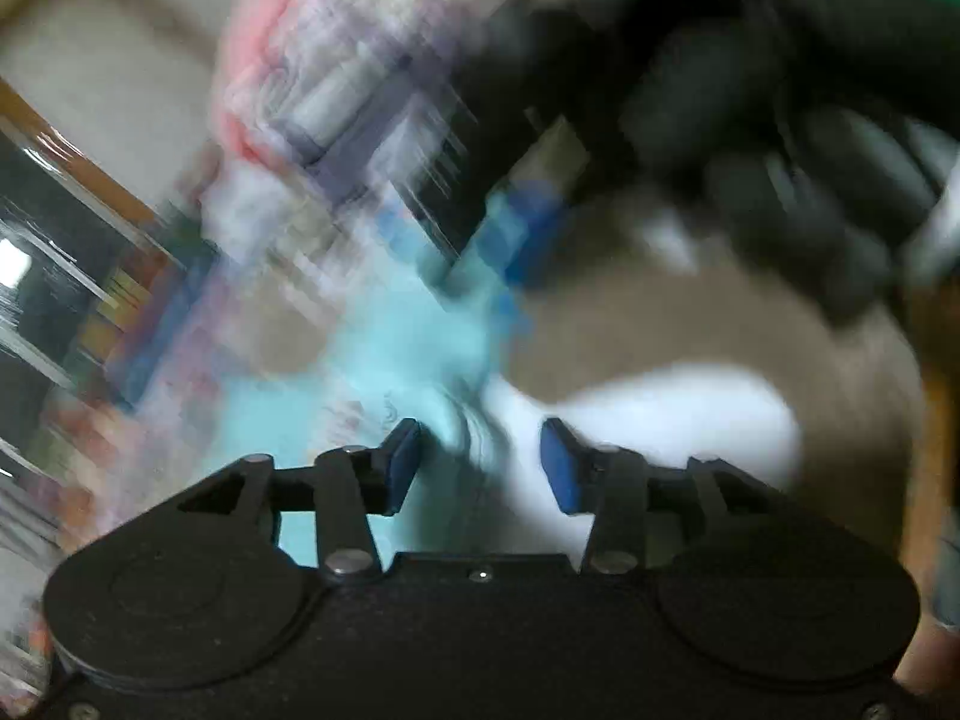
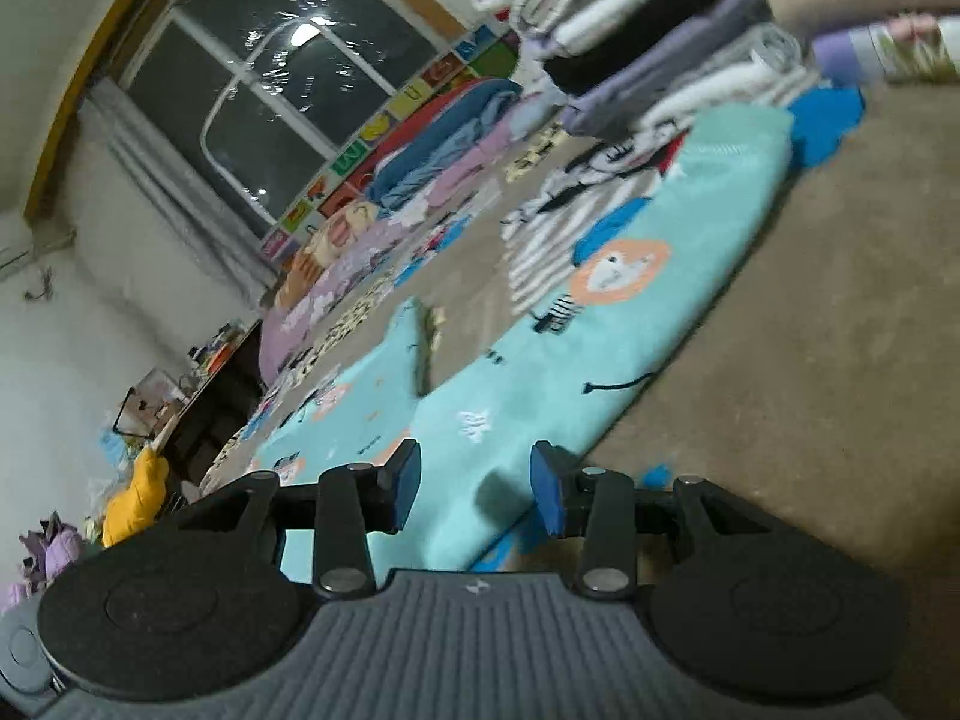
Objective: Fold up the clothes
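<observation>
One turquoise printed garment (image 2: 600, 324) lies spread on the tan bed surface (image 2: 810, 330), centre frame, folded piles (image 2: 648, 42) upper right. The right claw (image 2: 474, 486) tilts low over its hem, spread, gripping nothing. The left claw (image 1: 480, 462), heavily blurred, seems likewise spread above turquoise cloth (image 1: 408, 354).
</observation>
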`<state>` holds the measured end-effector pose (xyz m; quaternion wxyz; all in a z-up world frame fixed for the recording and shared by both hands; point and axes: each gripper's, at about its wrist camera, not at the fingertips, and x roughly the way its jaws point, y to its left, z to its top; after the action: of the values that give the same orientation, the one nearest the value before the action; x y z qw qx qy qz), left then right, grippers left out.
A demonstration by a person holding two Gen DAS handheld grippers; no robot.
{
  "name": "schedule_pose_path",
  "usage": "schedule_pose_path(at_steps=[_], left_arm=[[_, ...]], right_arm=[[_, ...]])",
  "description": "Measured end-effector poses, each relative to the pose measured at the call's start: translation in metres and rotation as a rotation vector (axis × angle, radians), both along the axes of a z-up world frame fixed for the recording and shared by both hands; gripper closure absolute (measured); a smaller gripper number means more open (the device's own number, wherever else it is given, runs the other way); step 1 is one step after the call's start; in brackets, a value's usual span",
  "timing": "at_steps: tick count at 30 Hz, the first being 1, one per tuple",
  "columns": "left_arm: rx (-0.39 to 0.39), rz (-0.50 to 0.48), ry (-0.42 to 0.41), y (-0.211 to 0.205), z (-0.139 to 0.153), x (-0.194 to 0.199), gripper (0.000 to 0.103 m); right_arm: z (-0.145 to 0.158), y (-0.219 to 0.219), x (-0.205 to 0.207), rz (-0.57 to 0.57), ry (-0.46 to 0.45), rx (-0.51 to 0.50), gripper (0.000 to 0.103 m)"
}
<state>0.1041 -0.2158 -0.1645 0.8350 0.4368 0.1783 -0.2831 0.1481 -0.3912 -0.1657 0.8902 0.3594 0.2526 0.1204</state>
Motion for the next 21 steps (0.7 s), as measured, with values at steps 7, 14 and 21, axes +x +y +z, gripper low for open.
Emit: schedule_pose_path(at_steps=[7, 14, 21], left_arm=[[-0.077, 0.041, 0.019, 0.005, 0.003, -0.003, 0.065], [-0.15, 0.102, 0.043, 0.003, 0.001, -0.008, 0.066], [-0.26, 0.123, 0.105, 0.021, 0.011, -0.011, 0.065]], right_arm=[[-0.004, -0.01, 0.008, -0.004, 0.049, -0.054, 0.091], [0.006, -0.016, -0.003, -0.053, 0.028, -0.07, 0.079], [0.041, 0.028, -0.026, 0.121, -0.216, -0.242, 0.076]])
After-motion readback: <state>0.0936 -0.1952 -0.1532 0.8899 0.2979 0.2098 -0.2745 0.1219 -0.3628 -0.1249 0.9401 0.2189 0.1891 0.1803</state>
